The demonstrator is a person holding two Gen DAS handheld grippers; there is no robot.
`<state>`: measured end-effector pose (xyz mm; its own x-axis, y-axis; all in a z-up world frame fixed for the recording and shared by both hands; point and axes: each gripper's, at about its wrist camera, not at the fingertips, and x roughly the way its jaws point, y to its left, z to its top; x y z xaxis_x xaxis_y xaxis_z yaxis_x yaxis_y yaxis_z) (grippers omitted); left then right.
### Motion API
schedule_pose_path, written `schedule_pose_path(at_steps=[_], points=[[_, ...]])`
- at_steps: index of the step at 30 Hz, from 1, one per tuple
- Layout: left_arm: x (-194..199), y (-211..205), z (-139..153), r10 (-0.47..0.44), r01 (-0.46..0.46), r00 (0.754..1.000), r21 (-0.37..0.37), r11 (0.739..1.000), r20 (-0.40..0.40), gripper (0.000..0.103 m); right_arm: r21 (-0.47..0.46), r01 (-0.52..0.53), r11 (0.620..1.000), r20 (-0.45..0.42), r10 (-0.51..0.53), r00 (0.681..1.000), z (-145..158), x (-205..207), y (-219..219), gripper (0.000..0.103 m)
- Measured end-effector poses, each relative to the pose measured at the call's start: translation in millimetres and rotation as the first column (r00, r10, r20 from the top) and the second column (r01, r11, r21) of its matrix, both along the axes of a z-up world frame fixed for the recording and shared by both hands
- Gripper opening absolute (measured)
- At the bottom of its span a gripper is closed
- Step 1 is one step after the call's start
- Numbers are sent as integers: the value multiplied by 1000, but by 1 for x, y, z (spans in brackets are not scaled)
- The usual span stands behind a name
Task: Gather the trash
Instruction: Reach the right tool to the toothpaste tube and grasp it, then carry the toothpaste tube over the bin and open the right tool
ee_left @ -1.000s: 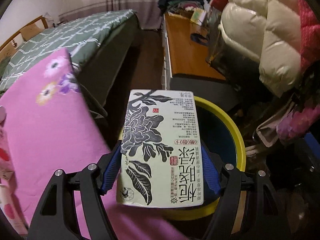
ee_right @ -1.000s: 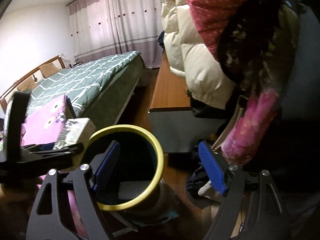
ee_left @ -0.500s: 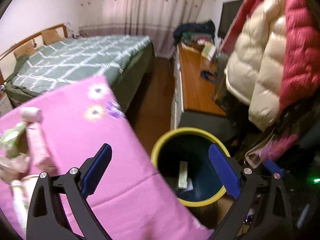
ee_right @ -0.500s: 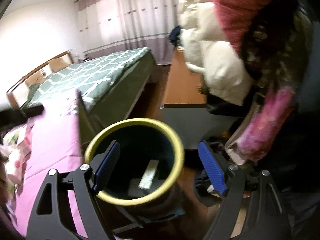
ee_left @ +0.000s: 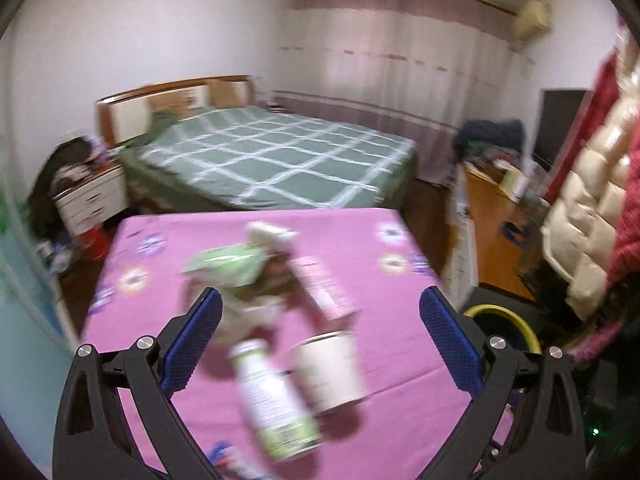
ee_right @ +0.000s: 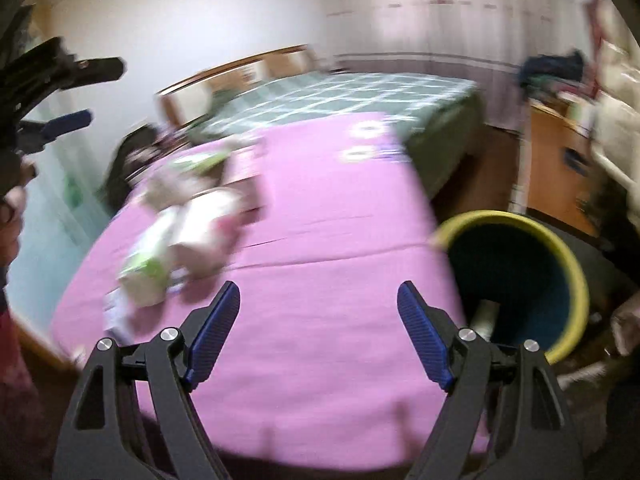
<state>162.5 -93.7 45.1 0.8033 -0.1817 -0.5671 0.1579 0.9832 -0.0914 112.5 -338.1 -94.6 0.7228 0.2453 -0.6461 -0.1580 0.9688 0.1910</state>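
The left gripper point(ee_left: 320, 336) has ribbed blue fingers point(ee_left: 448, 340) spread wide and empty, angled down over blurred trash on the pink-clothed worktop point(ee_left: 400, 360): a green-labelled bottle point(ee_left: 276, 400), a pale paper cup point(ee_left: 330, 368) and crumpled wrappers point(ee_left: 228, 264). The right gripper point(ee_right: 320, 336) also gapes empty above the cloth, beside the round yellow-rimmed bin point(ee_right: 560, 248).
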Motion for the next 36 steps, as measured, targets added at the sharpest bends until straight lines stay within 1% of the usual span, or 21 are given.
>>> schedule_pose_path(at_steps=[2, 4, 5, 6, 7, 9, 12, 14, 15, 18, 20, 22, 23, 24, 25, 26, 28, 30, 33, 36], points=[[-12, 35, -5, 72, -72, 997, 0, 997, -3, 98, 4, -91, 996, -13, 91, 996, -2, 1, 26, 77], [-25, 66, -11, 133, -133, 991, 2, 991, -7, 98, 18, -205, 979, -32, 205, 978, -3, -1, 57, 75], [-30, 79, -14, 157, -157, 987, 3, 988, -10, 98, 17, -240, 971, -38, 241, 970, -5, -4, 67, 70], [-39, 100, -18, 203, -203, 979, -1, 979, -16, 98, 13, -284, 959, -46, 285, 958, -5, -5, 79, 67], [-44, 112, -21, 226, -226, 974, -6, 974, -18, 98, 12, -319, 948, -53, 320, 946, -5, -6, 88, 66], [-56, 140, -28, 278, -279, 960, -18, 960, -27, 98, 21, -374, 927, -66, 374, 925, -6, -9, 107, 59], [-72, 170, -38, 325, -326, 945, -14, 945, -38, 98, 16, -427, 904, -69, 427, 901, -6, -13, 131, 57], [-76, 175, -45, 339, -340, 939, -10, 940, -47, 98, 3, -450, 893, -73, 449, 890, -10, -11, 149, 56], [-80, 184, -51, 355, -355, 933, -5, 935, -54, 98, -8, -461, 887, -80, 459, 885, -14, -7, 159, 53], [-83, 192, -60, 386, -387, 920, 0, 922, -67, 98, -25, -472, 881, -111, 466, 878, -24, -1, 175, 44], [-83, 198, -67, 404, -405, 912, -3, 914, -78, 98, -44, -473, 880, -129, 465, 876, -32, 6, 189, 43], [-84, 204, -71, 415, -417, 906, -3, 909, -89, 98, -48, -474, 879, -147, 463, 874, -39, 12, 196, 39], [-84, 207, -73, 417, -420, 904, -4, 908, -93, 98, -51, -472, 880, -153, 460, 874, -41, 15, 198, 34], [-84, 209, -76, 419, -421, 903, -7, 907, -97, 98, -54, -469, 881, -161, 456, 875, -43, 16, 200, 25], [-84, 211, -79, 419, -422, 902, -7, 907, -103, 98, -52, -469, 882, -168, 455, 875, -45, 19, 202, 20], [-84, 212, -81, 418, -421, 902, -5, 907, -108, 98, -48, -470, 881, -174, 456, 873, -47, 20, 203, 12], [-81, 211, -83, 414, -418, 903, -4, 909, -115, 98, -38, -475, 879, -173, 462, 870, -47, 18, 201, 9], [-80, 211, -87, 409, -413, 904, -6, 911, -123, 98, -32, -484, 875, -162, 473, 866, -44, 13, 199, 8], [-75, 207, -91, 400, -404, 907, -5, 915, -135, 98, -20, -505, 863, -125, 499, 857, -30, 6, 195, 8], [-69, 199, -96, 385, -389, 911, 2, 921, -144, 98, -16, -495, 869, -68, 493, 868, -10, -2, 184, 8]])
